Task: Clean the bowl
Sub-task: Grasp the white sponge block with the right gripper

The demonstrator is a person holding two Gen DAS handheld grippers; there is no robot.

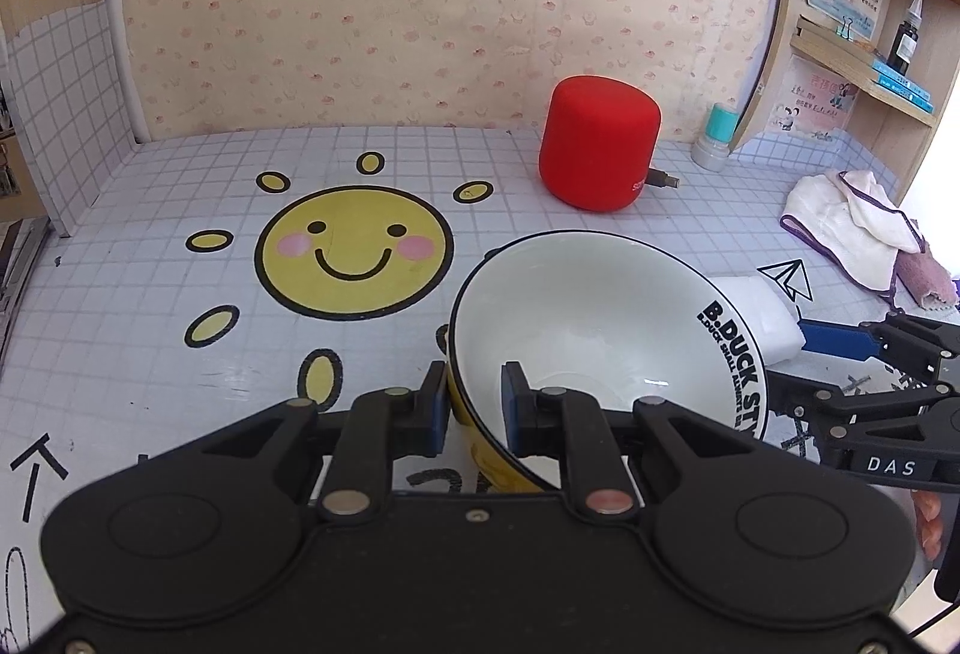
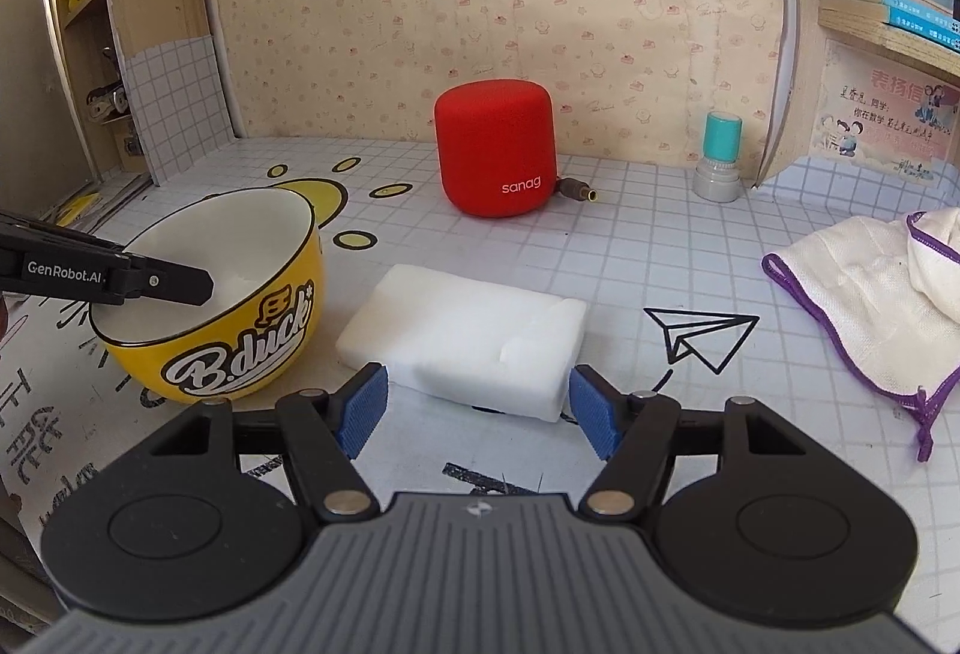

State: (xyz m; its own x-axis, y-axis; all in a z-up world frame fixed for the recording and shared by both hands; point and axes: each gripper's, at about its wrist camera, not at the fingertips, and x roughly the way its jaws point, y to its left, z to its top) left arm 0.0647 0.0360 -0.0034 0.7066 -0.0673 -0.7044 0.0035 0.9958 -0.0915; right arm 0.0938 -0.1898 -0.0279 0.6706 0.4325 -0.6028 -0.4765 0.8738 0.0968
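Step in hand: reaching for the wiper, bowl already pinned – judged from the layout, the wiping itself not yet begun.
Left gripper [image 1: 474, 402]: clamped narrow on the near wall of the bowl [image 2: 240, 294], one pad inside, one outside; bowl tipped on the tiled tabletop [image 1: 150, 306].
Right gripper [image 2: 477, 402]: jaws wide, nothing pressed; blue ribbed pads flanking the near end of the sponge [image 2: 468, 336], apart from it on both sides.
Next move: probably slide forward a little, close on the sponge – soft foam, so expect give – then carry it left into the bowl.
Bowl: glazed ceramic, yellow outside with script lettering, white and smooth inside, black rim.
Sponge: white block, matte, rounded corners, just right of the bowl.
Cloth [image 2: 870, 306]: cream weave, purple edging, rumpled, off to the right.
Speaker [image 2: 495, 150]: red, matte cylinder, rounded top, well behind the sponge.
Small bottle [image 2: 719, 156]: teal cap, grey base, near the back wall.
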